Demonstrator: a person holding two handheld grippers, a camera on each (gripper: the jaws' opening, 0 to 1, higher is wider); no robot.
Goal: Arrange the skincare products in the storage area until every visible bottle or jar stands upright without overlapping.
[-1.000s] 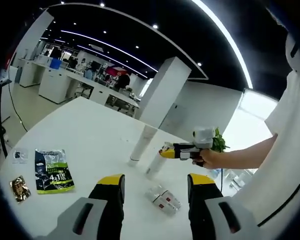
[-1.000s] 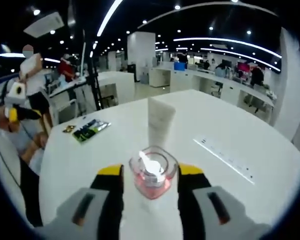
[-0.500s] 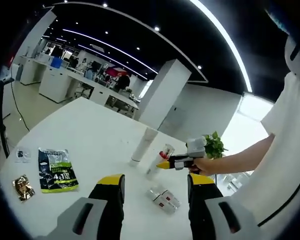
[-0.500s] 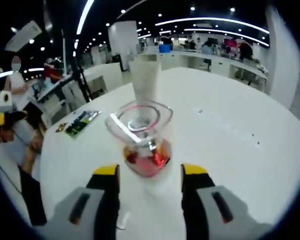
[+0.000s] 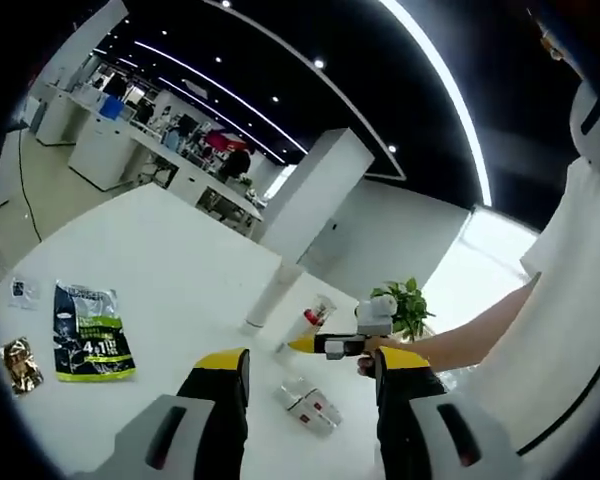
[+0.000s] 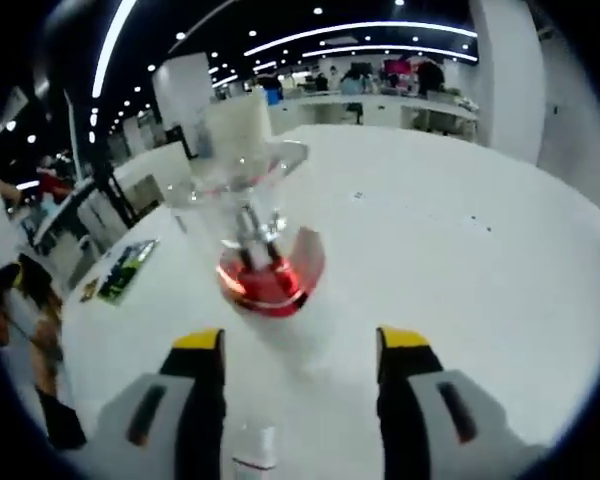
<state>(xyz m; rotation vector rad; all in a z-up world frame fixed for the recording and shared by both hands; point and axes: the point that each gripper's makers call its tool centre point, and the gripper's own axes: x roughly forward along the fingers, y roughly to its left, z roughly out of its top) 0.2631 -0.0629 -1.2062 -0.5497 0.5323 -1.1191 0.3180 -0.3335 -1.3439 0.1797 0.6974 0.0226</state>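
Left gripper view: broad white counter (image 5: 170, 260) in an open-plan office, black ceiling with strip lights, a white pillar (image 5: 305, 195) and rows of desks behind. On the counter, counted: one tall white tube (image 5: 263, 297) standing upright; one clear bottle with red liquid (image 5: 313, 318) just right of it, tilted; one small clear bottle (image 5: 308, 404) lying on its side nearer the camera; one green sachet (image 5: 88, 332) flat at the left, with two small packets, one gold (image 5: 16, 363), one clear (image 5: 18, 289), near it. Left tongs (image 5: 311, 372) spread wide, holding nothing, above the lying bottle. Right tongs (image 5: 302, 344) reach in from the right, held by a person's hand (image 5: 380, 350), tips at the red bottle.

Right gripper view: right tongs (image 6: 300, 343) stand wide, red bottle (image 6: 255, 240) just ahead of the tips, leaning, not clamped. White tube (image 6: 238, 125) right behind it. Counter (image 6: 460, 250) runs bare and open to the right; its edge curves off at the left, past the green sachet (image 6: 125, 268).
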